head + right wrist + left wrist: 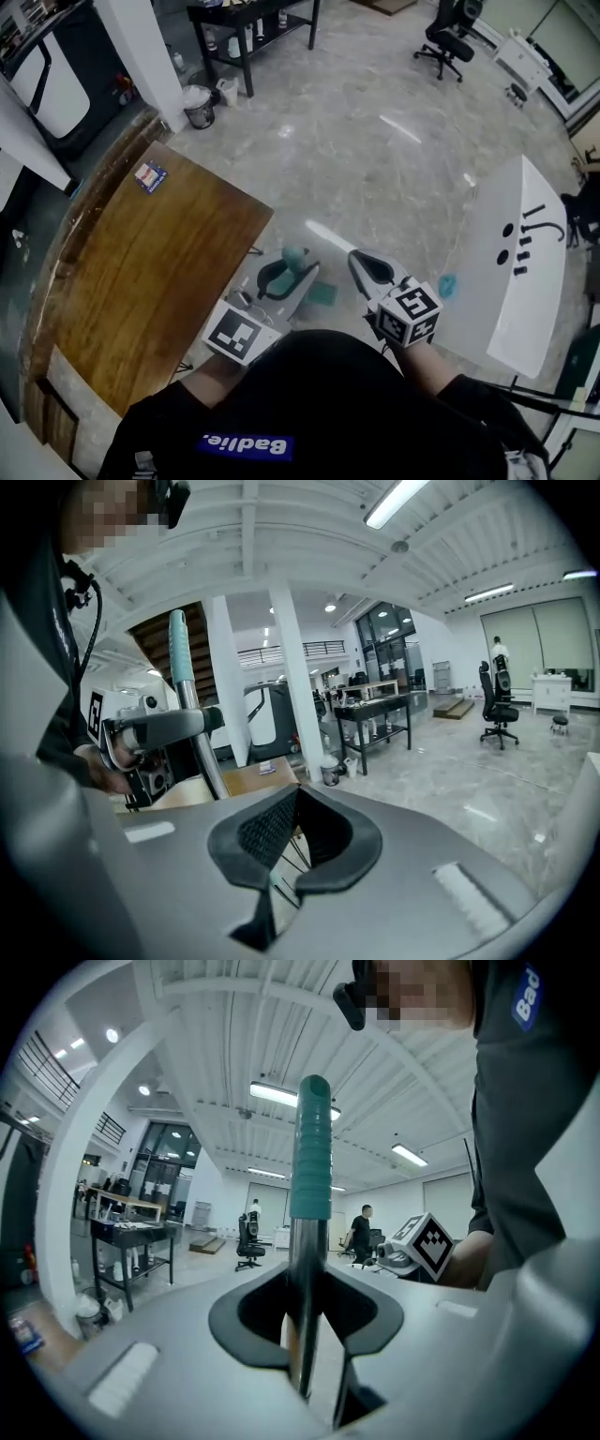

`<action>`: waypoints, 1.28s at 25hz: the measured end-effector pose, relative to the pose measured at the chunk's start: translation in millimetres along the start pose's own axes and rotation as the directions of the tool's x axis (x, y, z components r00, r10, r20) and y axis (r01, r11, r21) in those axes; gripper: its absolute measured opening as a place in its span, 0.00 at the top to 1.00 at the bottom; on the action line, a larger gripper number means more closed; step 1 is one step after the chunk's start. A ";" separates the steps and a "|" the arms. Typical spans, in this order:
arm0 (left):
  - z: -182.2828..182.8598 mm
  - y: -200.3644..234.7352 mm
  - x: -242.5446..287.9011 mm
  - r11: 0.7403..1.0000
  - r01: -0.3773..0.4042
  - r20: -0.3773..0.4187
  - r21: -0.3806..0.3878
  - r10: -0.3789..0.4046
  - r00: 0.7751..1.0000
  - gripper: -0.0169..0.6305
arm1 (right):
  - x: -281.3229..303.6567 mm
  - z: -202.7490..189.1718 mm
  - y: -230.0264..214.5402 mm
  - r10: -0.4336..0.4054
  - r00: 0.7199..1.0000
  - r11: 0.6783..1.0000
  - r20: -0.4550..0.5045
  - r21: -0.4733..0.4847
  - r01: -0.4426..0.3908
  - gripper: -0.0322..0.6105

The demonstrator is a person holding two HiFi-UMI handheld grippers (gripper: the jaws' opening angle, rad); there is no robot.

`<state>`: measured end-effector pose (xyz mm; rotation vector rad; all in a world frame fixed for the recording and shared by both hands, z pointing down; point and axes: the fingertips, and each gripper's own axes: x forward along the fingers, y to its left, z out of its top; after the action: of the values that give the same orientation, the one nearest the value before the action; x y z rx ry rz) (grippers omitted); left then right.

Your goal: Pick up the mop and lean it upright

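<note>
Your left claw (307, 1354) grips the mop (310, 1162) by its pole, long axis upright, teal grip (311, 1147) uppermost. Your right claw (281, 869) is closed and empty.

Grey left gripper (285, 269), black shirt (319, 394)

Head view. Wooden table (150, 272) fills 9 o'clock, with one corner toward centre. A small blue-and-white packet (150, 175) lies on its far end, toward 10 o'clock. Grey marbled floor (375, 141) runs through the middle. White pillar (141, 52) at 11 o'clock. Black bench (246, 19) at 12 o'clock, with a bucket (198, 106) and a white jug (228, 91) on the floor near its leg. Office chair (450, 37) at 1 o'clock. White board (525, 272) with black marks at 3 o'clock.
</note>
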<state>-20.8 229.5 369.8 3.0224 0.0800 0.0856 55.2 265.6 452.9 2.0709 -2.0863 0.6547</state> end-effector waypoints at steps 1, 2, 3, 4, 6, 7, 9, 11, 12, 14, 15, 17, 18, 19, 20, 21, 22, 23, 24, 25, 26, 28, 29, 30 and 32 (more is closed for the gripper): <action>1.4 5.6 5.9 1.000 0.021 0.003 -0.007 -0.021 1.000 0.81 | 3.9 4.6 -4.7 -0.020 1.000 1.000 0.007 0.002 0.020 0.94; 2.1 11.8 11.4 0.999 0.038 0.004 -0.010 -0.038 0.999 0.81 | 8.0 9.3 -9.2 -0.037 0.999 0.999 0.014 0.005 0.037 0.94; 1.9 18.4 16.9 0.999 0.050 0.002 -0.011 -0.050 0.999 0.81 | 12.0 13.4 -14.0 -0.053 0.998 0.999 0.019 0.009 0.053 0.94; 0.7 25.1 22.7 0.998 0.059 -0.002 -0.011 -0.059 0.998 0.81 | 15.7 16.8 -19.2 -0.067 0.997 0.998 0.021 0.014 0.067 0.94; -2.8 37.1 35.5 0.997 0.070 -0.013 -0.014 -0.070 0.997 0.81 | 22.3 25.1 -30.6 -0.092 0.995 0.995 0.023 0.024 0.092 0.94; -4.5 41.7 41.9 0.997 0.074 -0.018 -0.015 -0.075 0.997 0.81 | 25.0 29.8 -36.6 -0.102 0.994 0.994 0.026 0.028 0.101 0.94; -6.8 49.1 54.8 0.997 0.083 -0.027 -0.009 -0.083 0.996 0.81 | 29.8 34.8 -50.8 -0.107 0.994 0.994 0.037 0.030 0.106 0.94; -6.1 56.0 69.0 0.996 0.085 -0.029 -0.001 -0.085 0.996 0.81 | 37.2 38.5 -67.7 -0.098 0.994 0.995 0.050 0.032 0.097 0.94; -5.0 59.7 77.2 0.997 0.081 -0.028 0.000 -0.081 0.996 0.81 | 42.7 40.8 -76.9 -0.089 0.995 0.996 0.053 0.033 0.088 0.94; -3.9 66.8 96.3 0.998 0.069 -0.028 0.005 -0.069 0.997 0.81 | 56.2 44.9 -96.8 -0.060 0.997 0.998 0.053 0.035 0.058 0.94; -4.0 70.2 106.9 0.998 0.061 -0.032 0.009 -0.061 0.998 0.81 | 63.4 46.7 -106.9 -0.040 0.998 0.999 0.051 0.035 0.038 0.94; -4.5 77.1 129.2 0.999 0.040 -0.042 0.019 -0.039 0.998 0.81 | 77.7 49.1 -127.7 0.006 0.999 0.999 0.043 0.037 -0.008 0.94; -4.7 81.0 140.8 0.999 0.026 -0.048 0.022 -0.025 0.999 0.81 | 84.1 49.4 -139.9 0.030 0.999 0.999 0.035 0.040 -0.031 0.94; -4.6 85.1 152.9 1.000 0.008 -0.053 0.023 -0.007 0.999 0.81 | 89.6 49.4 -154.3 0.050 0.998 0.998 0.024 0.046 -0.051 0.95; -4.2 89.4 165.6 1.000 -0.012 -0.059 0.022 0.014 0.998 0.81 | 94.0 49.3 -170.8 0.067 0.998 0.996 0.012 0.055 -0.067 0.95; -3.7 94.2 178.4 0.999 -0.036 -0.065 0.020 0.037 0.997 0.81 | 97.6 49.5 -189.1 0.079 0.997 0.995 -0.002 0.064 -0.079 0.95; -3.0 99.5 190.8 0.998 -0.061 -0.071 0.018 0.062 0.996 0.81 | 100.8 50.4 -207.8 0.089 0.996 0.993 -0.013 0.074 -0.088 0.95; -2.5 105.5 202.0 0.996 -0.089 -0.079 0.015 0.089 0.993 0.81 | 103.8 52.4 -225.5 0.099 0.995 0.992 -0.021 0.082 -0.097 0.95; -2.2 112.2 211.2 0.993 -0.120 -0.088 0.010 0.121 0.989 0.81 | 106.5 55.1 -241.3 0.110 0.994 0.990 -0.025 0.088 -0.107 0.95; -2.0 119.8 218.3 0.988 -0.156 -0.098 0.007 0.156 0.983 0.81 | 108.9 58.2 -255.4 0.122 0.992 0.989 -0.026 0.090 -0.119 0.95; -1.2 127.9 224.0 0.981 -0.194 -0.105 0.006 0.193 0.975 0.81 | 110.8 61.4 -268.7 0.132 0.991 0.988 -0.025 0.089 -0.129 0.95; 4.0 145.9 235.3 0.964 -0.265 -0.099 0.002 0.264 0.959 0.81 | 114.4 66.9 -295.5 0.145 0.989 0.986 -0.024 0.088 -0.142 0.95; 6.9 155.3 241.5 0.956 -0.295 -0.091 -0.003 0.293 0.952 0.81 | 116.0 68.9 -308.4 0.149 0.989 0.985 -0.026 0.091 -0.146 0.95; 9.3 164.5 248.0 0.948 -0.319 -0.086 -0.013 0.316 0.945 0.81 | 117.5 71.3 -320.2 0.152 0.988 0.984 -0.028 0.097 -0.149 0.94; 14.5 181.2 262.5 0.936 -0.349 -0.078 -0.038 0.346 0.935 0.81 | 121.5 80.2 -338.7 0.160 0.987 0.981 -0.025 0.112 -0.156 0.95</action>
<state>250.7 62.8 390.8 2.9458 -0.4462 0.2212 396.7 134.7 499.4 1.9465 -2.2607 0.8388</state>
